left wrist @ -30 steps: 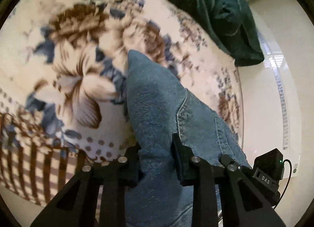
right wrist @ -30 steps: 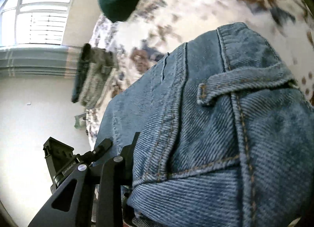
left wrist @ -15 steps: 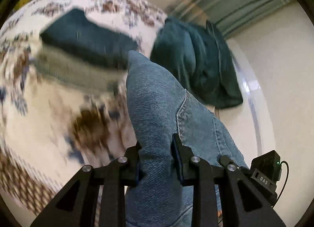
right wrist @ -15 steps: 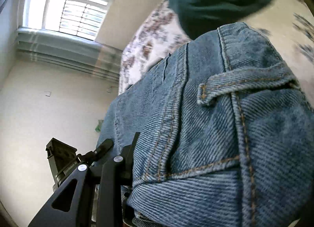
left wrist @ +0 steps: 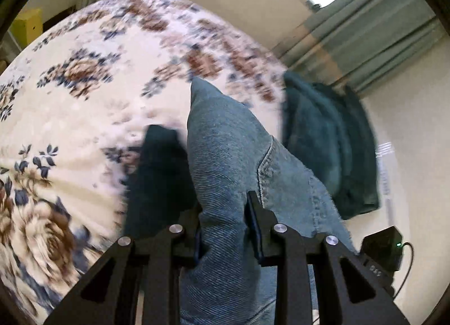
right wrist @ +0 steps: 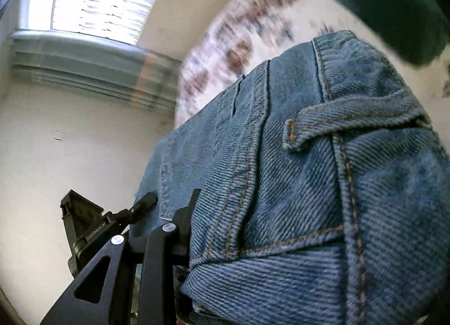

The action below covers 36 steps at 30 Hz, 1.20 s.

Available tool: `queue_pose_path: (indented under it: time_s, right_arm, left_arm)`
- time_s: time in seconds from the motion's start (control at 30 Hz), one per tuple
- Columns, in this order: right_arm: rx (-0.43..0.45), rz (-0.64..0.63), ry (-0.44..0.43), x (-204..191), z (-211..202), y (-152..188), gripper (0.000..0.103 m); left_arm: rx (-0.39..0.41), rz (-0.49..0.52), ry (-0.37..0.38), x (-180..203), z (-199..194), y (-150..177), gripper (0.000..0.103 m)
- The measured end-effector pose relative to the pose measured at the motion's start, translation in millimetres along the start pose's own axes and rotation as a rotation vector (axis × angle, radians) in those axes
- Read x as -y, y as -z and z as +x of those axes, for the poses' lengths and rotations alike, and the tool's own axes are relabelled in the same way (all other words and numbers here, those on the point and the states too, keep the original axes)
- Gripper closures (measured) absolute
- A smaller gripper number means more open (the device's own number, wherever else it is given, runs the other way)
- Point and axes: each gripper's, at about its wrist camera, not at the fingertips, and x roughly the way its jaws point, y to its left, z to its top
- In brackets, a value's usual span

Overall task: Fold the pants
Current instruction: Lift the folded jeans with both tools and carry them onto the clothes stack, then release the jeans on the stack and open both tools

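Observation:
The blue denim pants (left wrist: 225, 156) hang bunched between my two grippers, lifted above the floral bedspread (left wrist: 70, 105). My left gripper (left wrist: 226, 229) is shut on a fold of the denim, which sticks up past the fingertips. In the right wrist view the waistband with a belt loop (right wrist: 323, 128) fills the frame. My right gripper (right wrist: 242, 229) is shut on the pants (right wrist: 281, 198); only its left finger (right wrist: 180, 226) shows, the other is hidden under the denim.
A dark green garment (left wrist: 329, 139) lies at the bed's far right edge, and it also shows in the right wrist view (right wrist: 379, 1). Another dark folded piece (left wrist: 157, 173) lies just left of the held denim. Curtains (left wrist: 365, 29) and a window (right wrist: 98, 10) stand behind.
Both grippers have swung upward and across the bed with the pants held. The view now takes in the far wall, curtains and window. The grip on the denim is unchanged.

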Motion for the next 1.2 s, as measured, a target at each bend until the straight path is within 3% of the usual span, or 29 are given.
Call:
queue_pose_path:
  time_s: [0.1,0.2,0.37,0.5,0.6,0.67,0.73,0.77,0.83,0.93,1.07,1.2]
  right_arm:
    - [-0.087,0.022,0.083,21.1,31.8,4.3,0.055]
    - [-0.093,0.066,0.077,35.2,14.9,12.6,0.046]
    - [-0.049,0.094,0.172,54.4,-30.5,21.5,0.046]
    - [-0.038,0.076,0.316,60.8,-50.3,30.7,0.046]
    - [-0.025,-0.013,0.479,36.7,-63.0,31.5,0.037]
    - [-0.02,-0.088,0.585,25.6,-83.5,37.1,0.02]
    - [0.005,-0.17,0.663,-0.9,-96.0,43.8,0.004]
    - [0.017,-0.201,0.692,-13.0,-103.0,46.8,0.002]
    - [0.045,-0.271,0.757,-38.9,-117.1,56.1,0.0]
    - [0.096,-0.359,0.829,-73.2,-139.1,71.6,0.0]
    - [0.16,-0.429,0.85,-116.6,-182.6,98.6,0.0]
    - [0.221,-0.474,0.839,-153.7,-231.9,133.7,0.0]
  left_arm:
    - [-0.085,-0.006,-0.084,-39.4,39.0,10.7,0.077]
    - [-0.084,-0.034,-0.086,-60.3,36.9,18.5,0.068]
    - [-0.071,-0.06,-0.104,-72.9,15.8,22.2,0.054]
    - [-0.082,-0.06,-0.122,-71.2,9.6,25.6,0.054]
    - [-0.094,-0.053,-0.173,-63.1,5.2,29.7,0.054]
    - [-0.097,-0.017,-0.24,-49.1,-3.2,35.6,0.054]
    - [-0.099,0.043,-0.339,-27.9,-14.1,45.7,0.047]
    - [-0.095,0.068,-0.37,-20.0,-18.9,50.8,0.045]
    - [-0.075,0.122,-0.412,3.0,-35.4,65.9,0.028]
    - [-0.049,0.175,-0.455,31.0,-63.5,85.5,0.015]
    - [0.002,0.224,-0.487,66.3,-109.5,107.1,0.014]
    - [0.065,0.239,-0.467,98.1,-157.3,124.3,0.014]
